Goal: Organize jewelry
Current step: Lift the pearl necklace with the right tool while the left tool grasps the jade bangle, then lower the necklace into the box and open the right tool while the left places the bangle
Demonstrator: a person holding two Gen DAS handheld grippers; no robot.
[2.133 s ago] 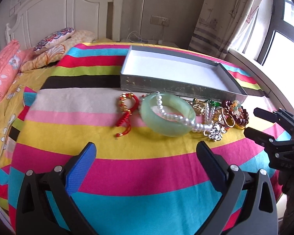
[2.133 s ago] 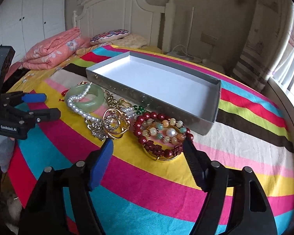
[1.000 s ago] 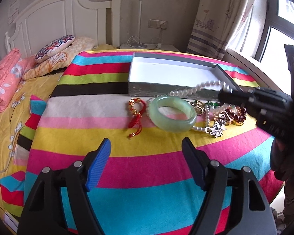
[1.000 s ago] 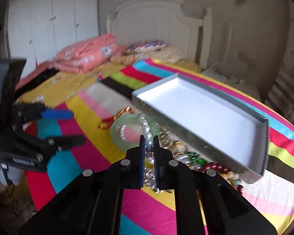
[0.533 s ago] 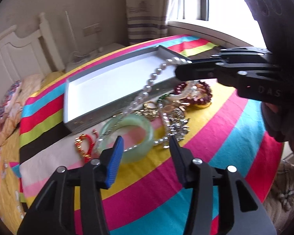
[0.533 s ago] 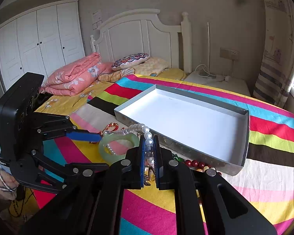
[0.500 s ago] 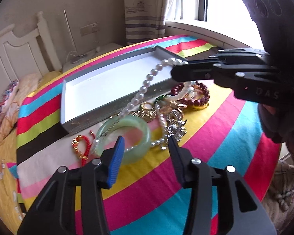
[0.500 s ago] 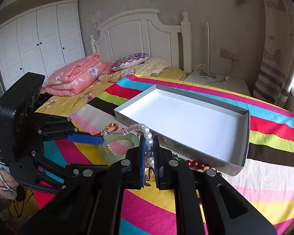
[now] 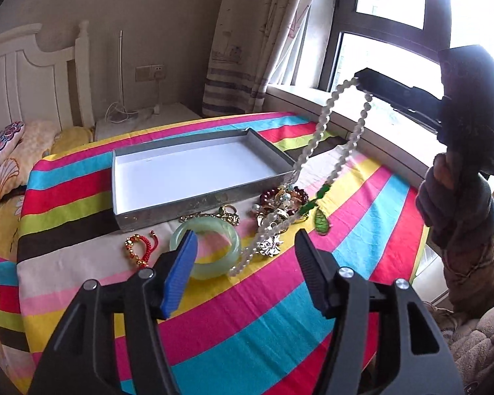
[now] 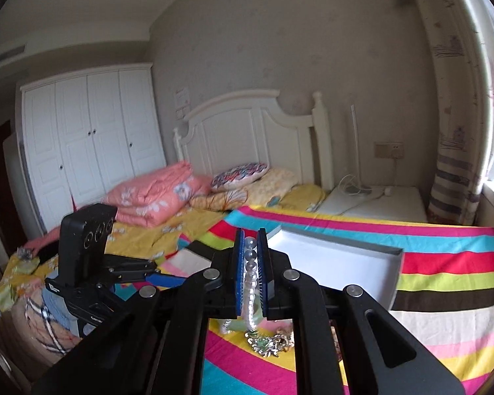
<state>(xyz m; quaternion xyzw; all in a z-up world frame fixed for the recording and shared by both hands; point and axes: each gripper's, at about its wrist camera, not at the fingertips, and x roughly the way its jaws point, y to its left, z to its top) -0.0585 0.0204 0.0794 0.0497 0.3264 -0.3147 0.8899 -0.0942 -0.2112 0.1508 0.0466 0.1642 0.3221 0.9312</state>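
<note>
Hanging item: pearl necklace (image 9: 314, 141), limp and light, likely slippery; best pinched across a few beads. Right gripper (image 10: 249, 273) jaws clamped on its top loop, raised beside the grey tray (image 9: 194, 194); lower end rests among piled jewelry (image 9: 280, 210). Left gripper (image 9: 243, 270) jaws wide apart, holding nothing.

Right wrist view: right gripper (image 10: 249, 247) body blocks most of the jewelry pile (image 10: 269, 342) and the near part of the tray (image 10: 392, 263); only a sliver of the pile shows below the fingers. Pearl necklace (image 10: 251, 283) lower run drops behind the gripper. Left wrist view: pile pieces right of the left gripper (image 9: 243, 253) are tangled, too small to separate.
</note>
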